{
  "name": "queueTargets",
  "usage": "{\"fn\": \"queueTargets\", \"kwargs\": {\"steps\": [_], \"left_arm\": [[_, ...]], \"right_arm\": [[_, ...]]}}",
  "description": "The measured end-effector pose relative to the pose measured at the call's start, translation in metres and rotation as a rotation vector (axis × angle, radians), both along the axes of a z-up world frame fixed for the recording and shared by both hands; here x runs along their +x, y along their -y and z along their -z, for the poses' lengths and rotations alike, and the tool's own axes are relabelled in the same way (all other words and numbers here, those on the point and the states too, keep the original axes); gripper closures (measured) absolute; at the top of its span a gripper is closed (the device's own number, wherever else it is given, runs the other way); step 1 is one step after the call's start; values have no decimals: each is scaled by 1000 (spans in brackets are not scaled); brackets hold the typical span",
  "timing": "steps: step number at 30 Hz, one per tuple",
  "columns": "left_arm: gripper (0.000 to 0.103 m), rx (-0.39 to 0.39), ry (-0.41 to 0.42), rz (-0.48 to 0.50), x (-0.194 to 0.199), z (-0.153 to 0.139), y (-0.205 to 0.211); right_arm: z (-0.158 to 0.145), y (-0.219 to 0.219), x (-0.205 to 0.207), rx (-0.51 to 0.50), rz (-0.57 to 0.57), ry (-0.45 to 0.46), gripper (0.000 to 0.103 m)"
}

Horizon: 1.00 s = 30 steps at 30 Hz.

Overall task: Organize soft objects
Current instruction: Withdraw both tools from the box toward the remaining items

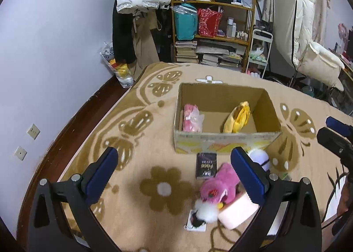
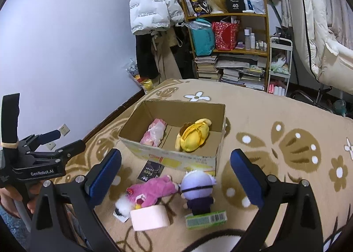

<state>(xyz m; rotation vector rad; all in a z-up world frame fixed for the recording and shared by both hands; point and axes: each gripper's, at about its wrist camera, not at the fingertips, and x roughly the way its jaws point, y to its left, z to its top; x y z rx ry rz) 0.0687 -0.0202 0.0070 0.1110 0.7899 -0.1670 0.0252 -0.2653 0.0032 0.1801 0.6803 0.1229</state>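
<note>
An open cardboard box (image 1: 225, 139) (image 2: 176, 157) stands on the patterned blanket. Inside lie a pink bagged soft item (image 1: 192, 118) (image 2: 154, 133) and a yellow plush (image 1: 237, 117) (image 2: 194, 133). In front of the box lie a pink plush (image 1: 218, 185) (image 2: 152, 190) and a lavender-haired doll (image 2: 197, 190) (image 1: 260, 158), the doll partly hidden in the left view. My left gripper (image 1: 174, 179) (image 2: 55, 141) is open above the blanket, left of the pink plush. My right gripper (image 2: 176, 181) (image 1: 331, 130) is open, straddling both plush toys from above.
A dark card box (image 1: 206, 165) (image 2: 151, 171), a pink foam block (image 1: 238, 214) (image 2: 150, 218), a green carton (image 2: 206, 220) and a white pompom (image 1: 205, 212) lie among the toys. Shelves (image 1: 211, 22) and hanging coats stand behind the bed.
</note>
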Motion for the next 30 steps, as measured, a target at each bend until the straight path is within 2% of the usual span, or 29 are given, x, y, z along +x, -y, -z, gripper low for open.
{"fn": "queueTargets", "kwargs": {"steps": [12,18,30], "left_arm": [[2,32,-46,10,-20,21,2],[2,35,-96,3,-12,40,3],[2,5,-192,39,11,69,13]], "right_arm": [[22,-3,-22,2,35,-56,0],[46,4,-21,48,38,-104,0],[91,11,-2,69,54,-249,0]]}}
